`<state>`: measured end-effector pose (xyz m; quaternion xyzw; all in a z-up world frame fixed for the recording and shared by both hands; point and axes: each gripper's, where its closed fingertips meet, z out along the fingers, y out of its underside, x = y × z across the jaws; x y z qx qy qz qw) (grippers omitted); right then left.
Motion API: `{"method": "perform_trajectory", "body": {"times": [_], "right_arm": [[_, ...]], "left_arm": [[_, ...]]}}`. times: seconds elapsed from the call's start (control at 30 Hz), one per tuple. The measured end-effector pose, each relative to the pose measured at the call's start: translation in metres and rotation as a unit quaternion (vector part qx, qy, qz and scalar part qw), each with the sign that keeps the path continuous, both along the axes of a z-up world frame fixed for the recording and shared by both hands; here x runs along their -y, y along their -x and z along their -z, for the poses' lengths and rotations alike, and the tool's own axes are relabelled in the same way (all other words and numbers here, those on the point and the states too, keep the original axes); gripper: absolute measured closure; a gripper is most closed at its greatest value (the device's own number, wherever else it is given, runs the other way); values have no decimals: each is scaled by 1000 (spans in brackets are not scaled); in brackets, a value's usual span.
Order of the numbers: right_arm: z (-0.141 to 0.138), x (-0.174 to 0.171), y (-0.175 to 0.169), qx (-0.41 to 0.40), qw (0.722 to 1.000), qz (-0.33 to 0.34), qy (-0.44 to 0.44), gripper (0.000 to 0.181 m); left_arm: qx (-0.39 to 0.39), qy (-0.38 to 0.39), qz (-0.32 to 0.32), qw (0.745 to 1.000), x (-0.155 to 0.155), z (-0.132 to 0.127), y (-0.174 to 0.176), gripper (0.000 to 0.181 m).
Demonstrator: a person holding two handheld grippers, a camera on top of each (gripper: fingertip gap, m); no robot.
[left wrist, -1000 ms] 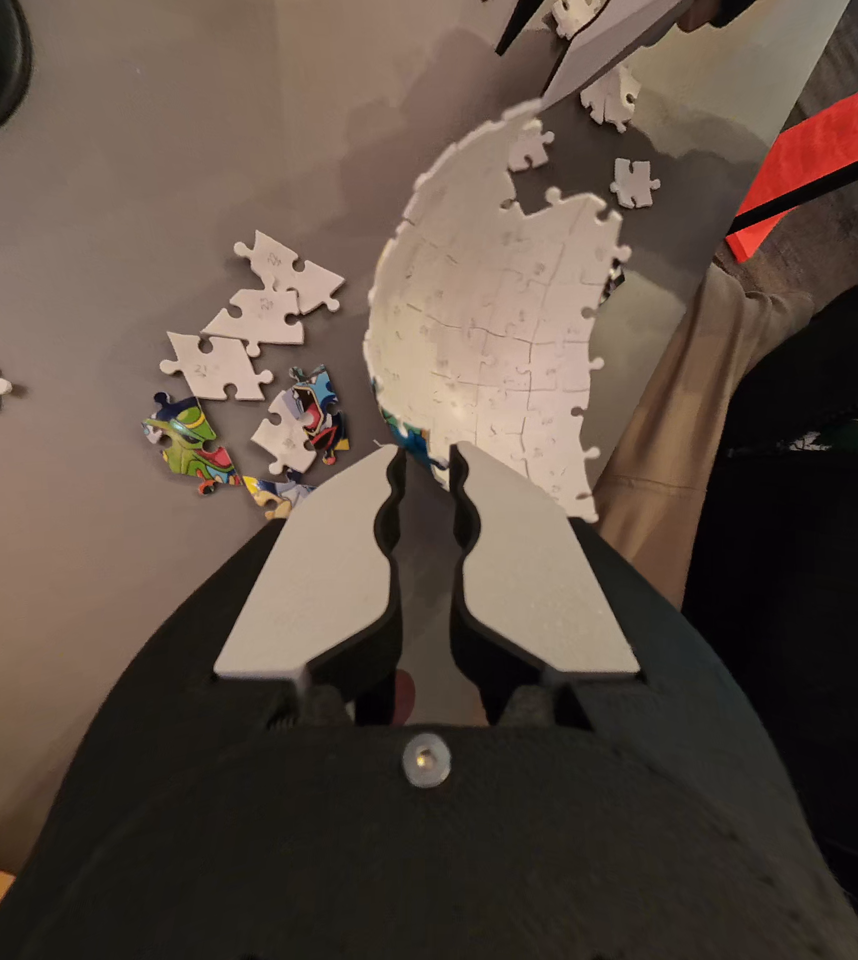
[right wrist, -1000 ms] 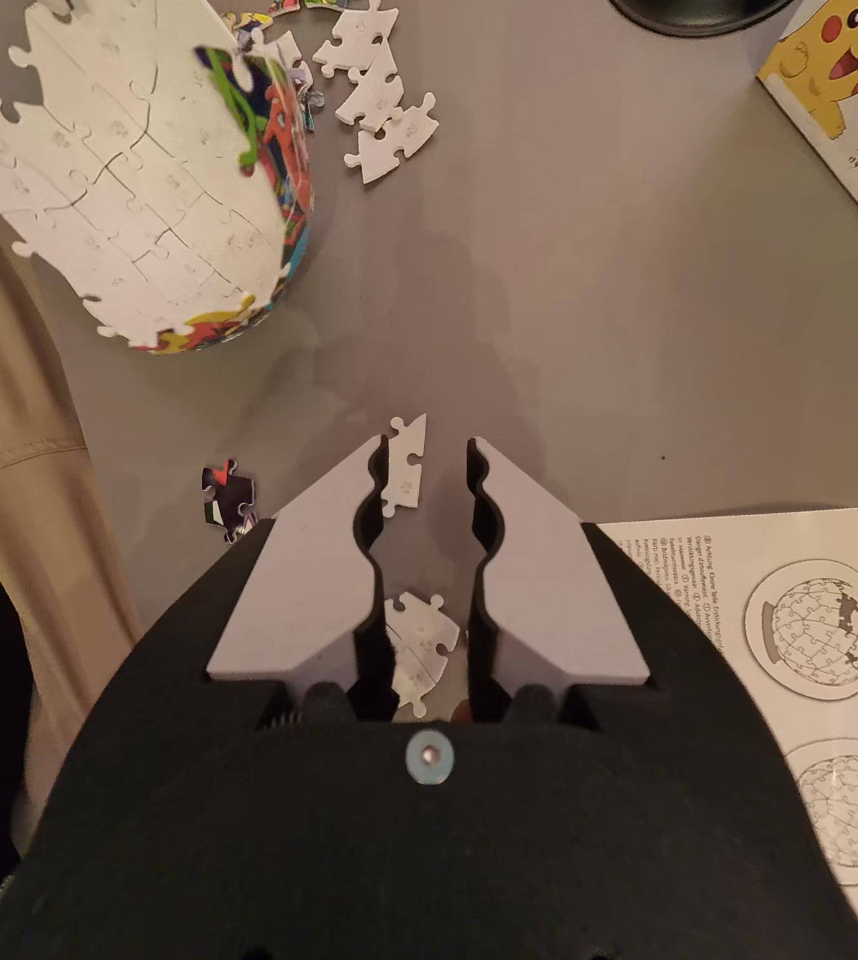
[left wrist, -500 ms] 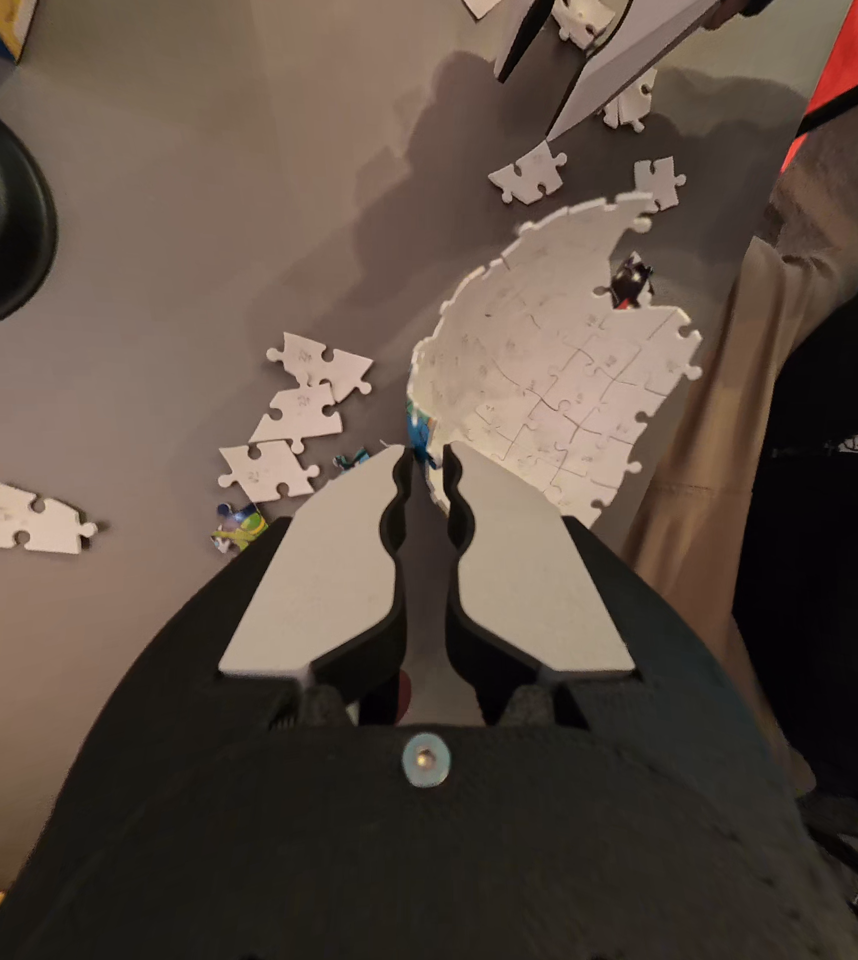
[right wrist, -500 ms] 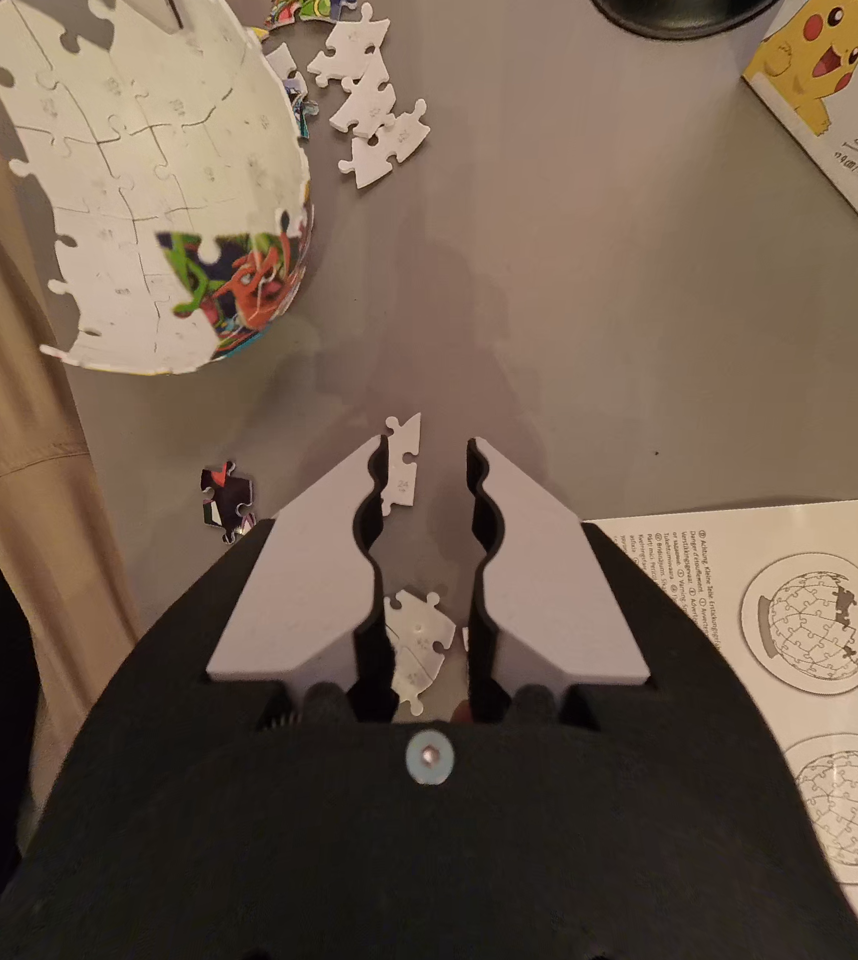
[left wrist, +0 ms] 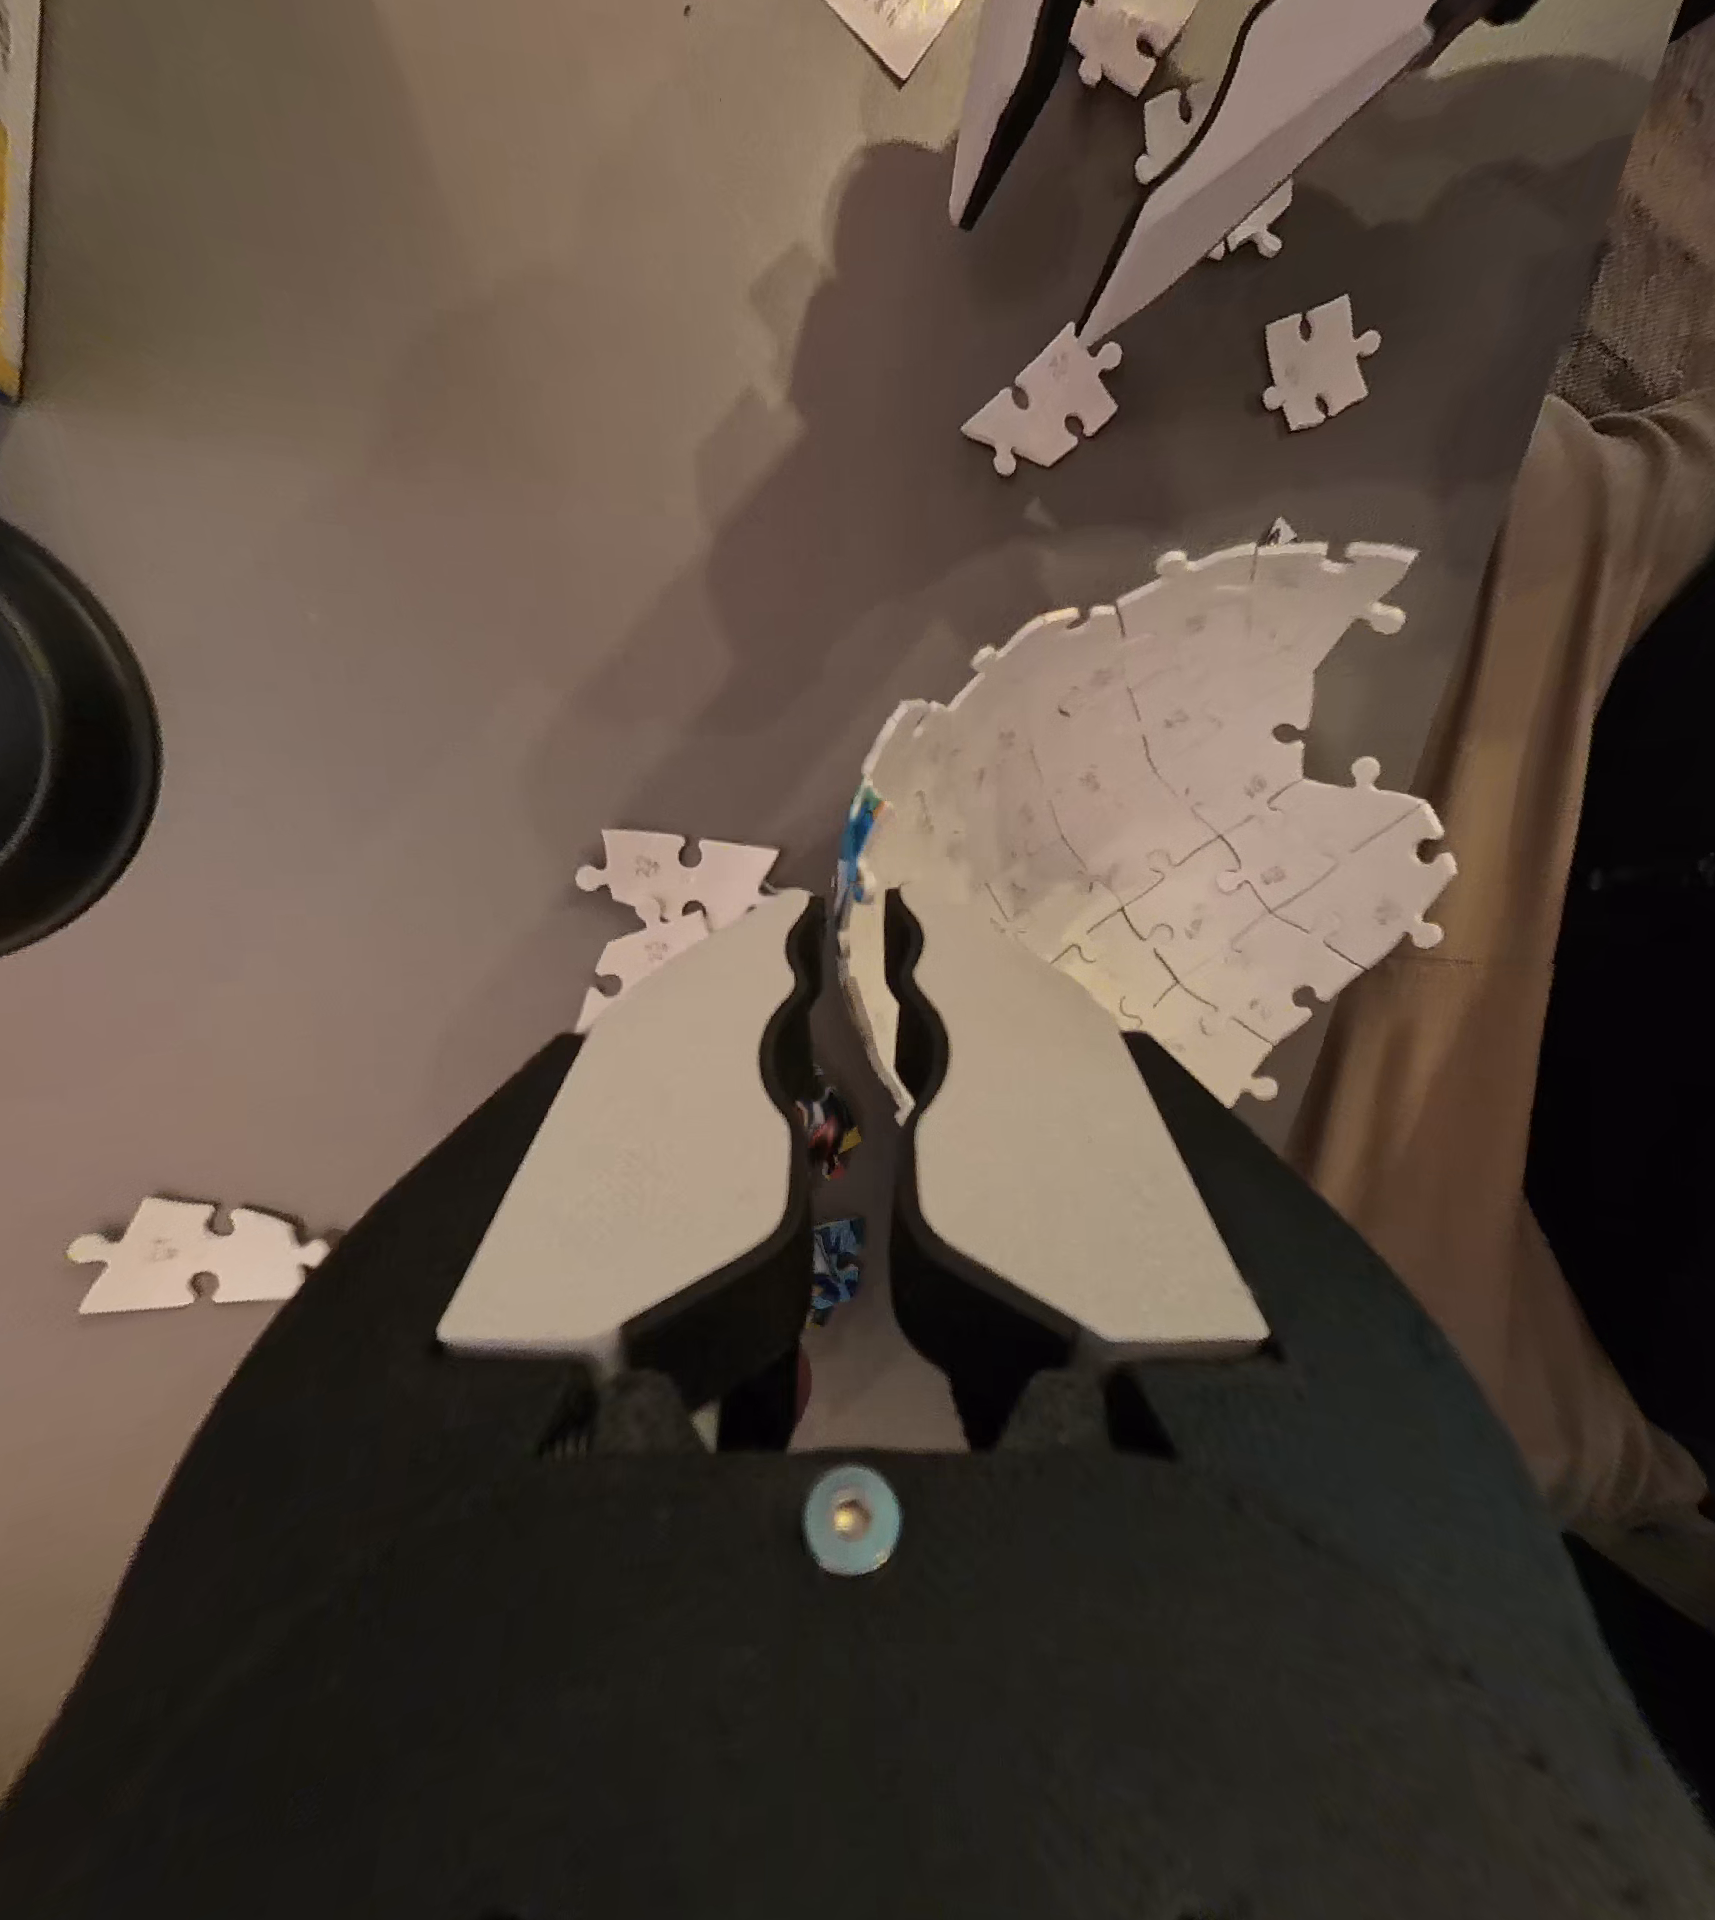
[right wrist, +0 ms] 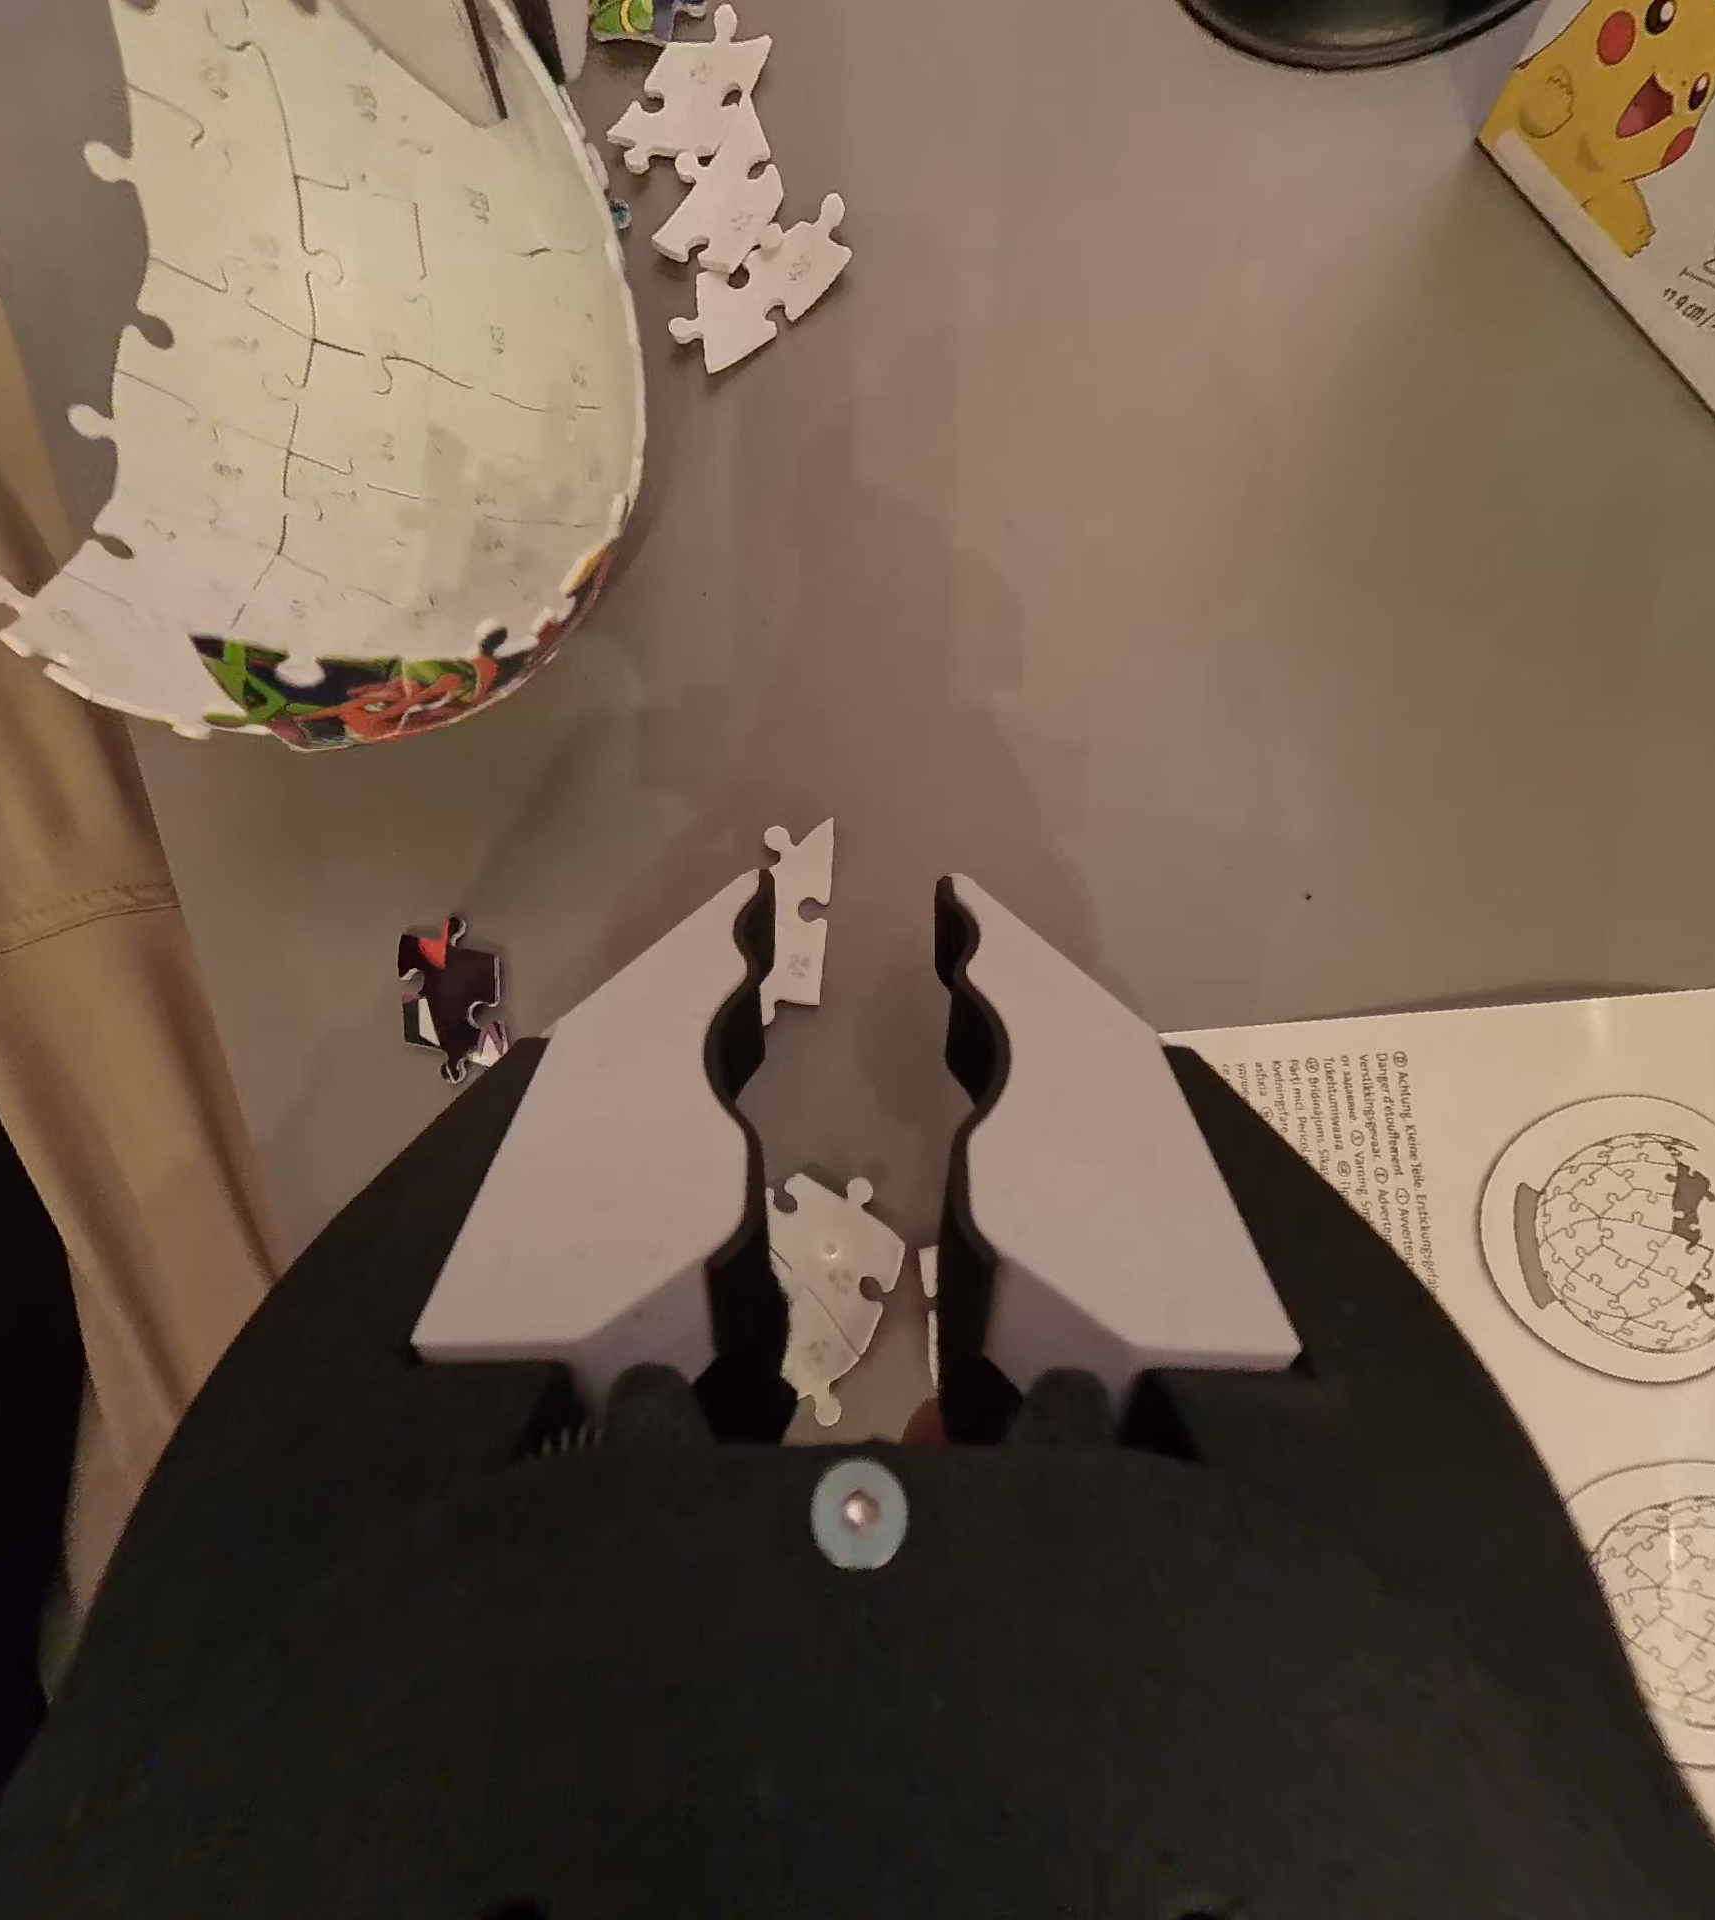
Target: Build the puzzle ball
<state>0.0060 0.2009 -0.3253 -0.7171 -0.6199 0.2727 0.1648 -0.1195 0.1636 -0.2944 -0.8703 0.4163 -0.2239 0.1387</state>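
Puzzle ball [left wrist: 1154,852], a partly built curved shell, is seen white and numbered on its inner face, with knobbed jagged edges; colourful print shows along the outer rim in the right wrist view [right wrist: 365,416]. Its near edge is pinched between the jaws of the left gripper [left wrist: 848,914], which are nearly closed on it, and it is held above the grey table [left wrist: 417,520].

Right gripper [right wrist: 848,894] is held with jaws moderately apart and nothing clamped. A white loose piece [right wrist: 799,925] is seen lying on the table between its fingertips, against the left one; whether it is touched cannot be told. Another white piece [right wrist: 832,1278] is seen lower between the fingers. A dark printed piece [right wrist: 448,992] lies to the left. An instruction sheet [right wrist: 1559,1247] lies to the right.

Farther off, a cluster of white pieces [right wrist: 739,197] is seen beside the ball, and a printed box [right wrist: 1663,156] at far right.
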Motion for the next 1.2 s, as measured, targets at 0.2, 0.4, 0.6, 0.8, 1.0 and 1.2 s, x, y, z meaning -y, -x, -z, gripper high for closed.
{"method": "perform_trajectory", "body": {"times": [0.2,0.4,0.6,0.8,1.0,1.2], "right_arm": [[-1,-1,-1,-2,1000,2,1,151],[0,-1,-3,1,1000,-1,1,151],[1,-1,-3,1,1000,-2,1,150],[1,0,-3,4,1000,-4,1,150],[4,3,-5,19,1000,-10,-3,151],[12,8,-11,49,998,-27,-14,150]], "left_arm": [[1,-14,9,1000,-9,-8,-5,169],[-1,-62,-27,998,-9,-25,3,160],[24,-128,-97,987,10,-46,20,157],[30,-138,-161,977,41,-39,37,147],[42,-116,-195,973,62,-18,41,140],[50,-95,-190,976,63,-5,32,139]]}}
